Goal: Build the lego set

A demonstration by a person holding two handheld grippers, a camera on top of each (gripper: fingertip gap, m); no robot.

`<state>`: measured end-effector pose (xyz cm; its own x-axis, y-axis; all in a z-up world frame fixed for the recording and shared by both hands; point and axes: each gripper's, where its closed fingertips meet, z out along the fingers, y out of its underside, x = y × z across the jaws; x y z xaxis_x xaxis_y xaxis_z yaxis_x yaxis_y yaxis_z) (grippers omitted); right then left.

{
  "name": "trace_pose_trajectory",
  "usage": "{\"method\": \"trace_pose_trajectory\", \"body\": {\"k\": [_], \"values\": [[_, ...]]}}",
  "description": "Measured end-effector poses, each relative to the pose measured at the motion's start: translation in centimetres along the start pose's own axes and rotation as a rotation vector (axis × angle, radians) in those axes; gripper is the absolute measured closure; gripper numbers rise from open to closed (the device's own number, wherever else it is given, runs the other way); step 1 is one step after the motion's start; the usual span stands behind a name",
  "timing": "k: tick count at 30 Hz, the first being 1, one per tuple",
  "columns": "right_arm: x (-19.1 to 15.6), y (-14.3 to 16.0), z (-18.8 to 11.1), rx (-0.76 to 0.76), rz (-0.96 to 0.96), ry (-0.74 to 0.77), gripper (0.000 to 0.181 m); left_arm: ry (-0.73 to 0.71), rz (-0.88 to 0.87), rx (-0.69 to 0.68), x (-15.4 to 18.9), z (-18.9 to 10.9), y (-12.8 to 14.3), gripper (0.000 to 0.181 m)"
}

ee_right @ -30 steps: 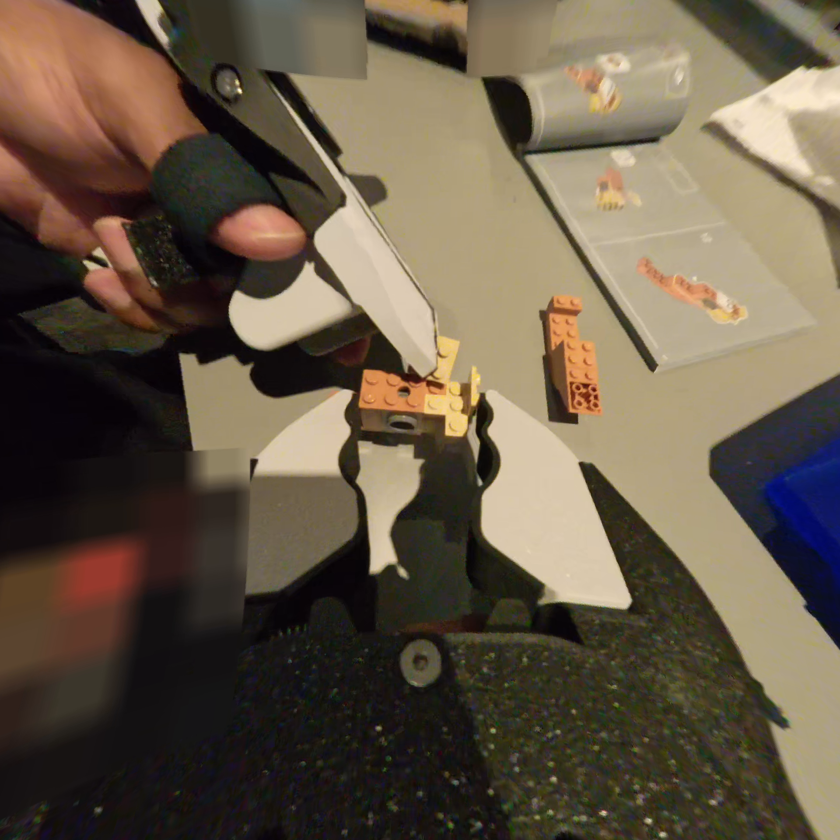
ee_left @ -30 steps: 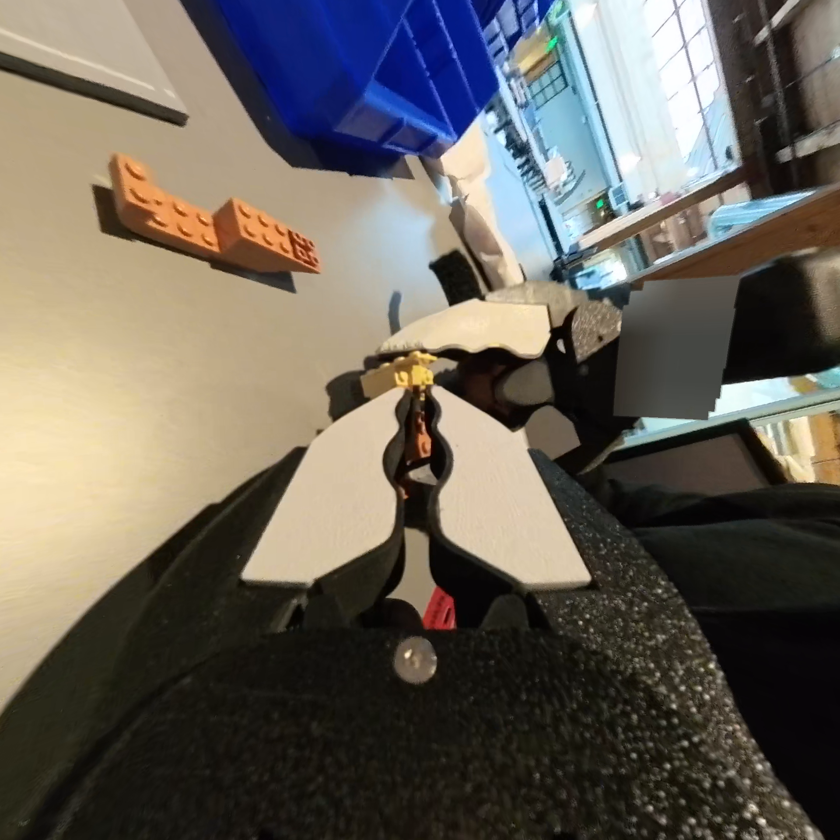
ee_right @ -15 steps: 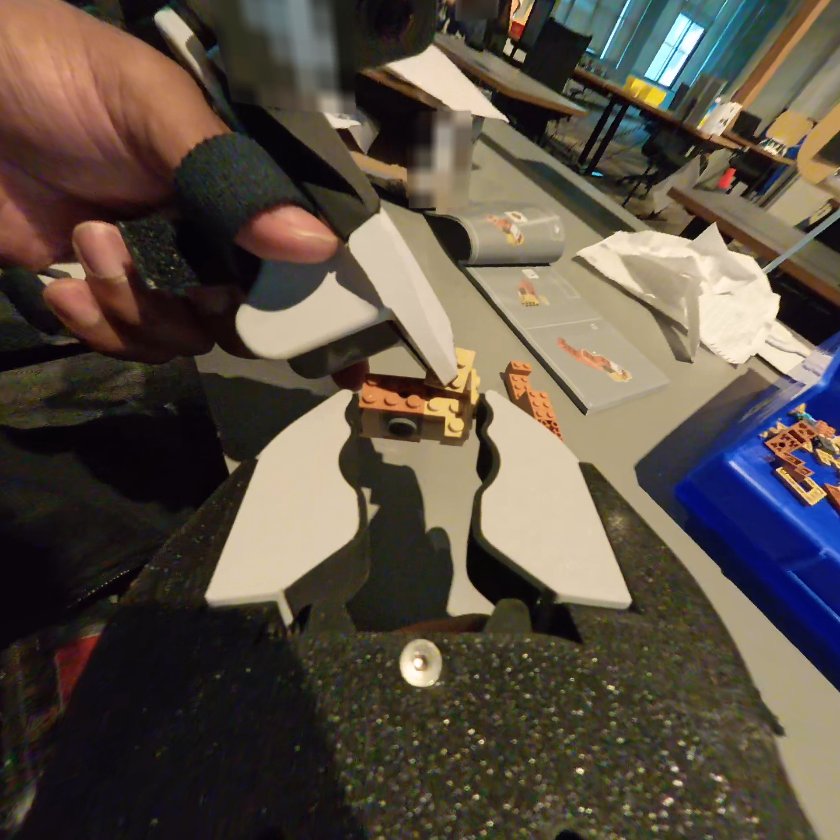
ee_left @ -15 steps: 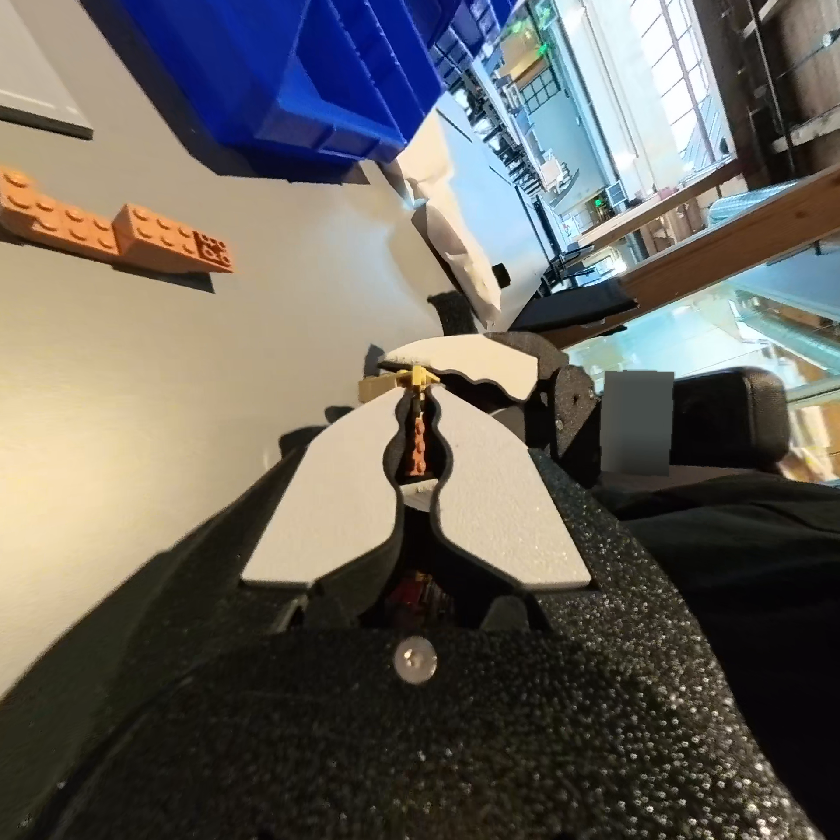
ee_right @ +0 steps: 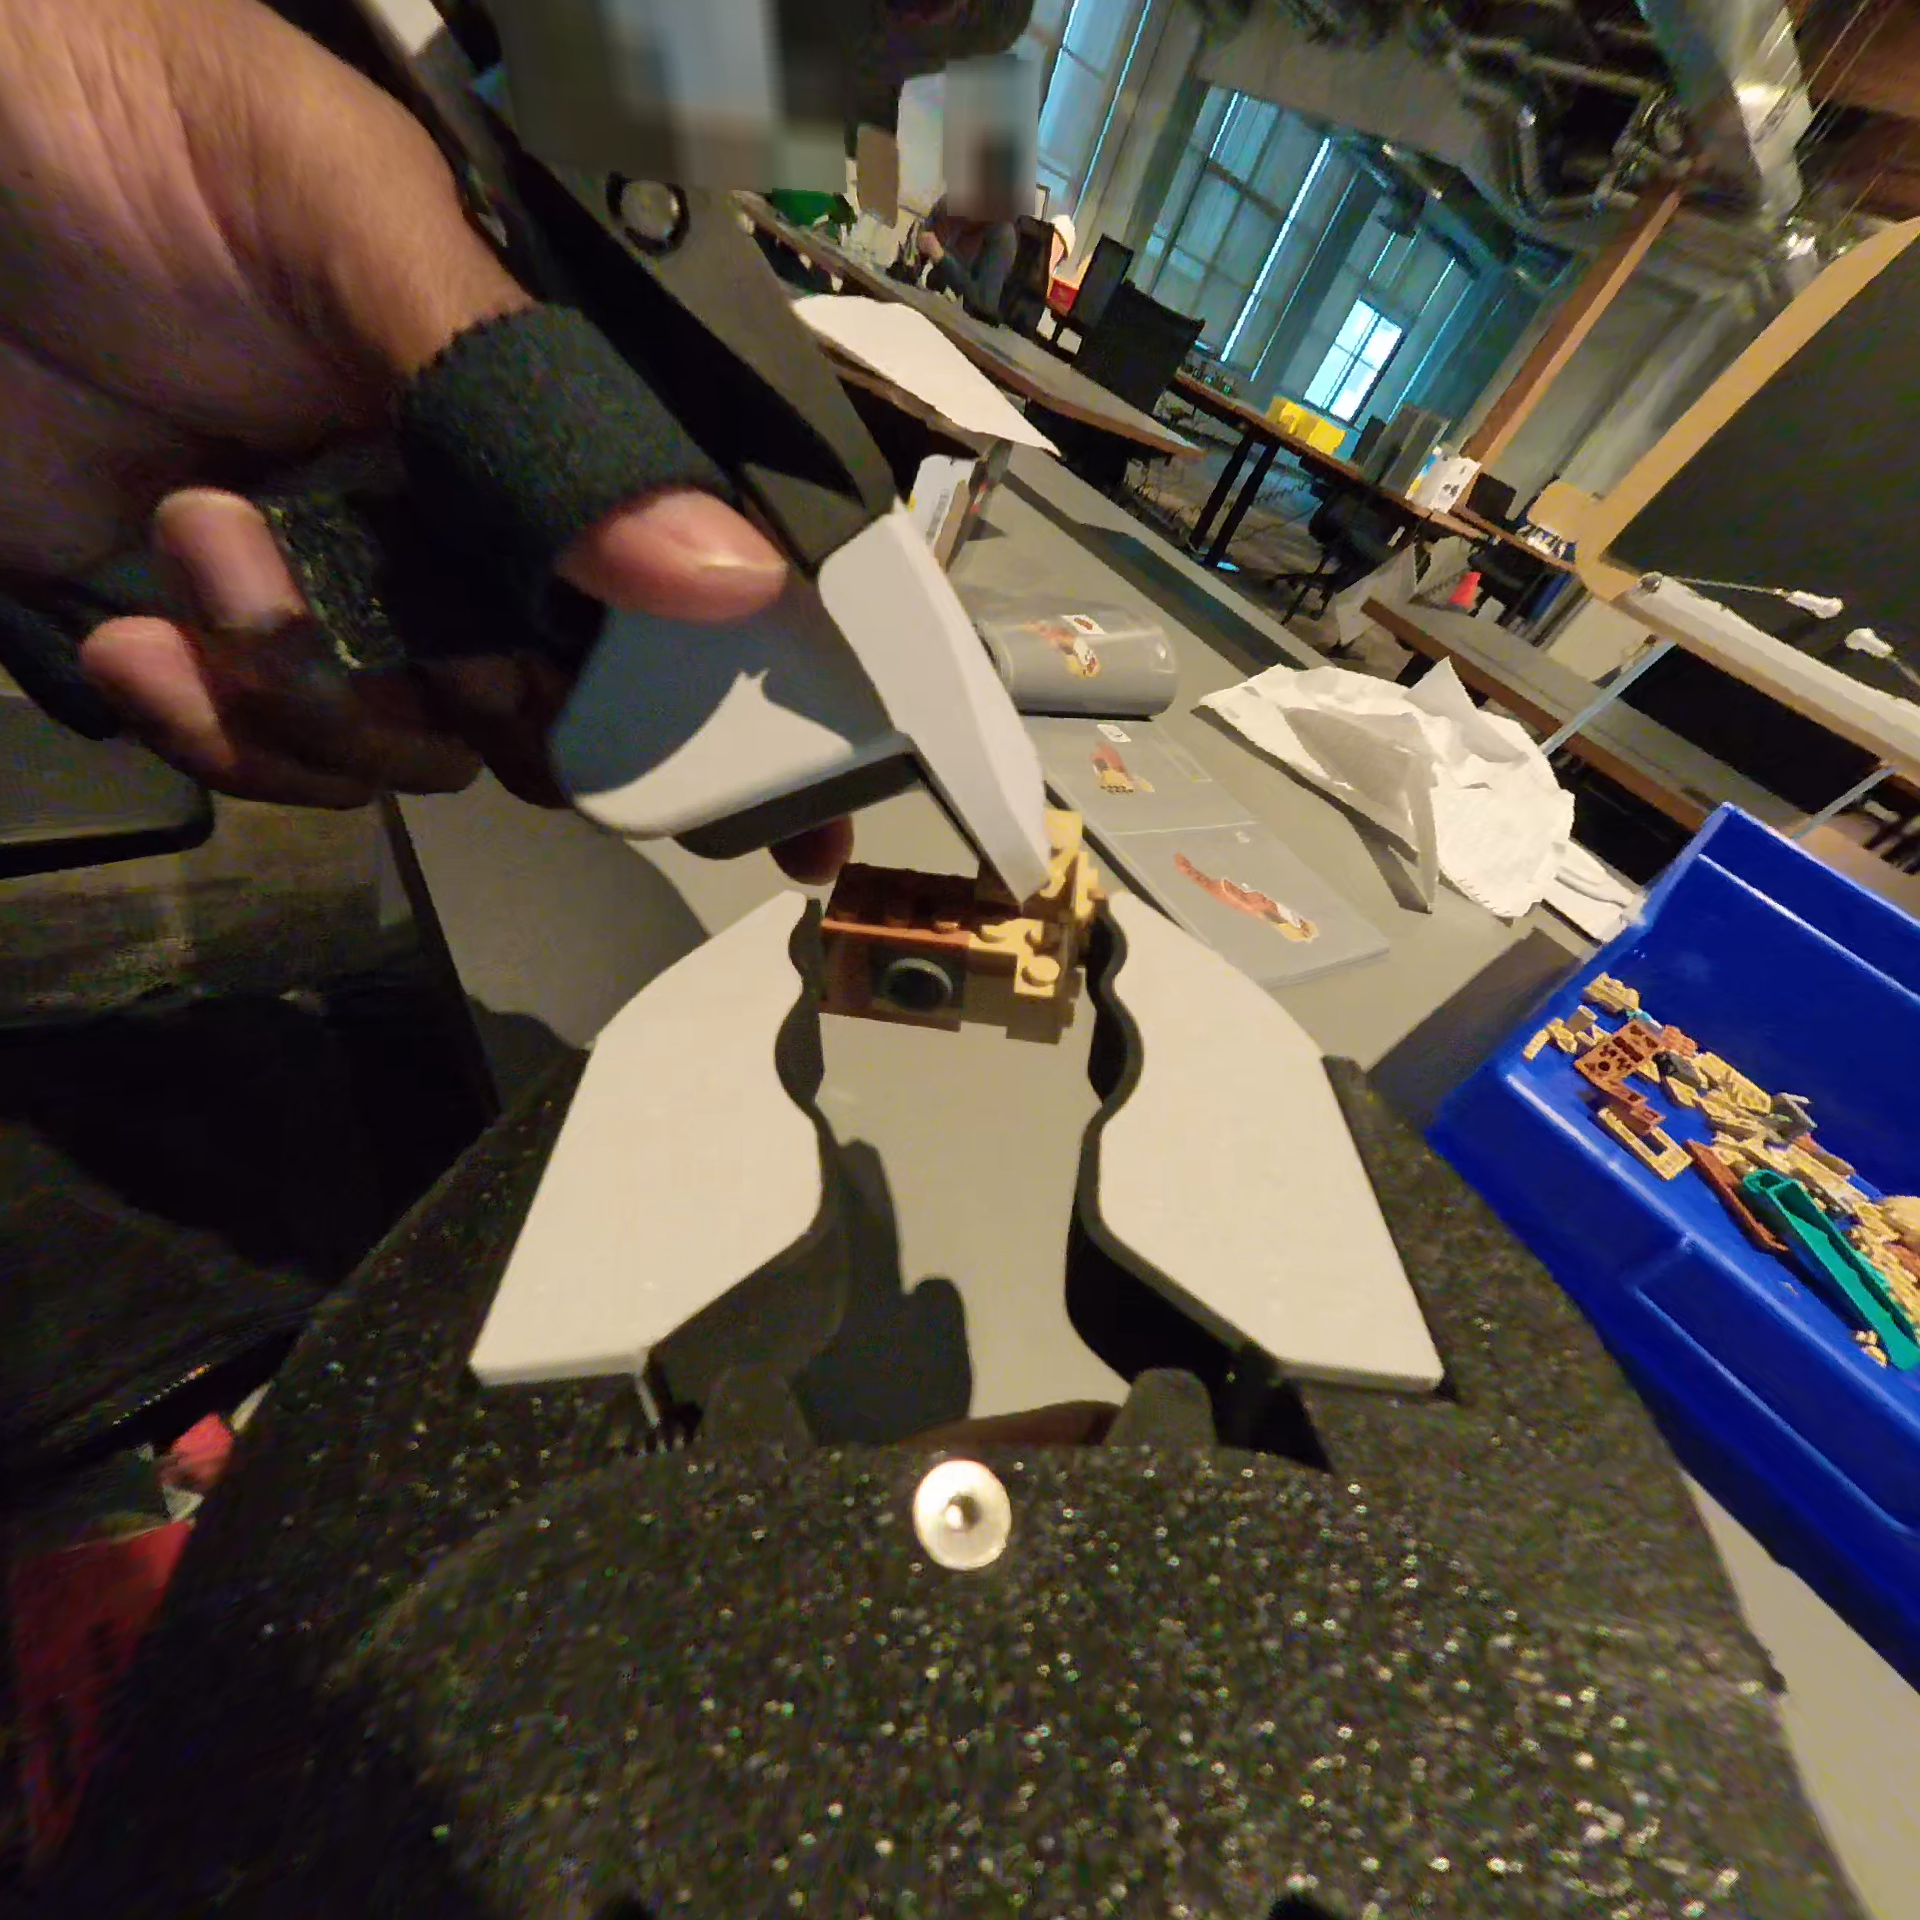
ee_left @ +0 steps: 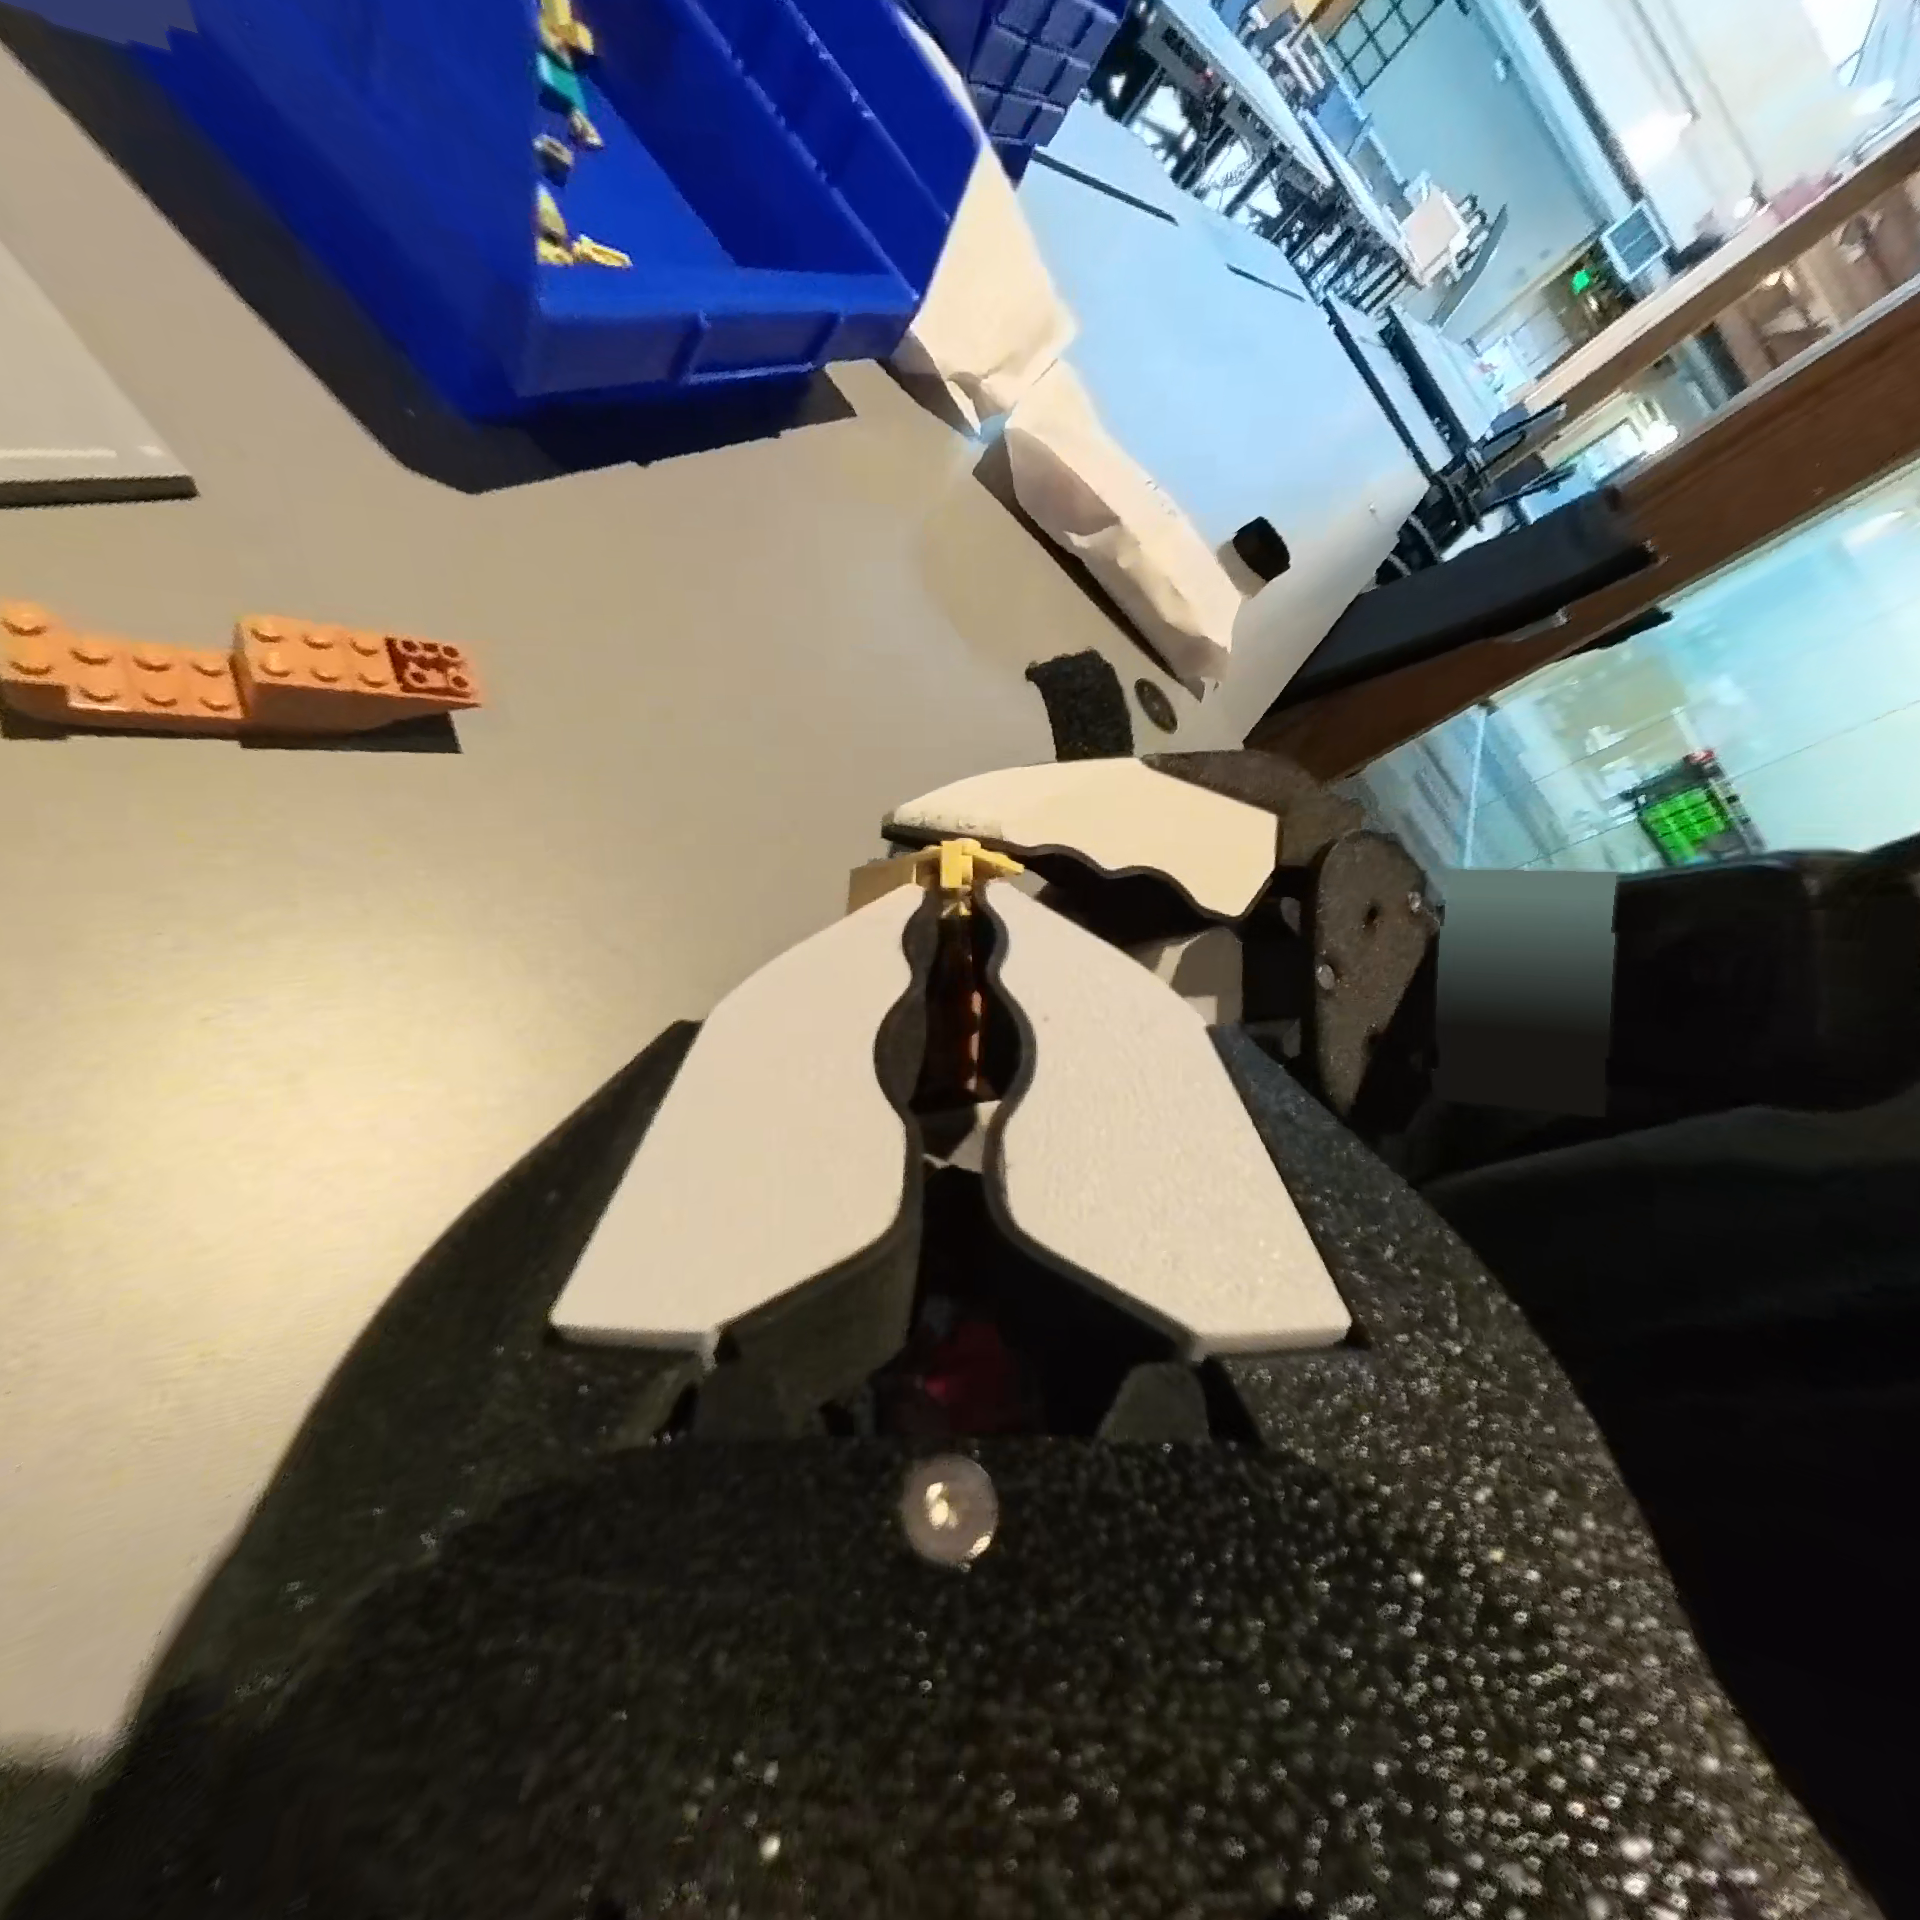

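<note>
My right gripper (ee_right: 954, 932) is shut on a small brown-and-tan brick assembly (ee_right: 914, 977), gripping it by its two ends. My left gripper (ee_right: 1023, 878), held by a hand (ee_right: 239, 343), comes in from the upper left. It is shut on a thin tan plate (ee_right: 1062, 844) that touches the top right of the assembly. In the left wrist view the left gripper (ee_left: 958, 896) pinches that tan piece (ee_left: 961, 868) against a finger of the right gripper (ee_left: 1081, 836). A separate orange brick build (ee_left: 239, 675) lies on the grey table (ee_left: 364, 1039).
A blue bin (ee_right: 1725, 987) with several loose pieces stands at the right; it also shows in the left wrist view (ee_left: 665, 208). An open instruction booklet (ee_right: 1195, 862) and crumpled white paper (ee_right: 1403, 769) lie behind the assembly. Other tables and chairs stand far back. My two grippers' fingertips are within a few centimetres of each other.
Both wrist views have tilted, showing more of the room and the blue bin. The grippers keep the same hold on the assembly and the tan plate. The orange build has left the right wrist view.
</note>
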<state>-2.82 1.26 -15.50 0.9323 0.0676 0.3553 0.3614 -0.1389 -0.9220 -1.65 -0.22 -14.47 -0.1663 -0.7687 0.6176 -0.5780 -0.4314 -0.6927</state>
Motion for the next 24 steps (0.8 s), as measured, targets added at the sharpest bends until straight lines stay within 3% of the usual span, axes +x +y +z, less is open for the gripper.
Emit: {"method": "trace_pose_trajectory", "body": {"k": [11, 24], "values": [[0.5, -0.82, -0.54, 0.079, 0.005, 0.014, 0.133, -0.067, 0.147, -0.05, 0.55, -0.17, -0.1, 0.167], [0.61, -1.06, -0.71, 0.104, 0.006, 0.013, 0.133, -0.043, 0.14, -0.025, 0.68, -0.23, -0.62, 0.168]]}}
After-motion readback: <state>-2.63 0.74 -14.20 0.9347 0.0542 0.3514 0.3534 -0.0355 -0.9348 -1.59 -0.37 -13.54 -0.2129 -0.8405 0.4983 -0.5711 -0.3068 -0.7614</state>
